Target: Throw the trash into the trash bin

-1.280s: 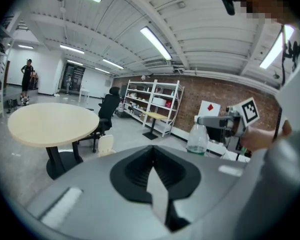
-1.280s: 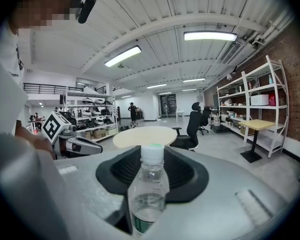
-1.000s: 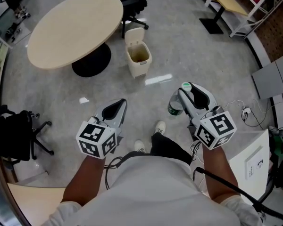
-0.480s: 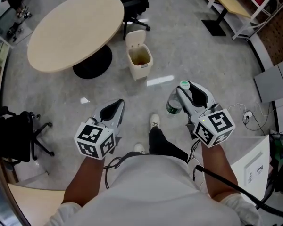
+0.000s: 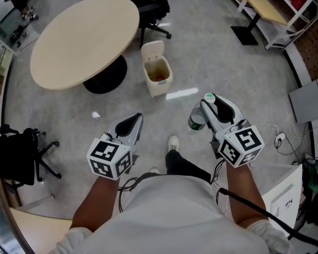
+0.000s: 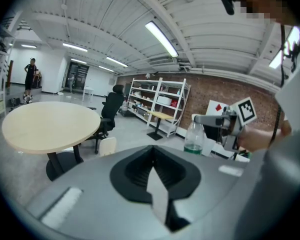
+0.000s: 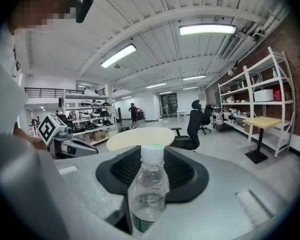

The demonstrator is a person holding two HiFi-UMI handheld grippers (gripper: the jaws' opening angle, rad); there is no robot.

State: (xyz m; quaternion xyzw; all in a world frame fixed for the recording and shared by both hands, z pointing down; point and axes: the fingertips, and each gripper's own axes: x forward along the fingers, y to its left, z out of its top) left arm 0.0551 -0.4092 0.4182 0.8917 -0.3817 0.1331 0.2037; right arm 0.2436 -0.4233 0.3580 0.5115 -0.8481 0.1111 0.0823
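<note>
The cream trash bin (image 5: pixel 158 74) stands on the floor with its lid up, next to the round table (image 5: pixel 85 38); it also shows small in the left gripper view (image 6: pixel 108 145). My right gripper (image 5: pixel 212 102) is shut on a clear plastic bottle (image 5: pixel 197 121) with a pale green-topped cap; the bottle (image 7: pixel 149 184) stands upright between the jaws. My left gripper (image 5: pixel 132 121) is shut on a pale slip of paper (image 6: pixel 157 191) that stands edge-on in its jaws. Both grippers hang at waist height, well short of the bin.
A black office chair (image 5: pixel 151 1) stands behind the bin and another (image 5: pixel 21 152) at the left. Shelves and a small desk (image 5: pixel 262 7) line the far right. Cables (image 5: pixel 278 136) and a white board (image 5: pixel 286 187) lie at the right. A white scrap (image 5: pixel 96 115) lies on the floor.
Both grippers have been carried forward with the person's step, and the bin and table now sit lower and nearer in the head view. The grips look unchanged.
</note>
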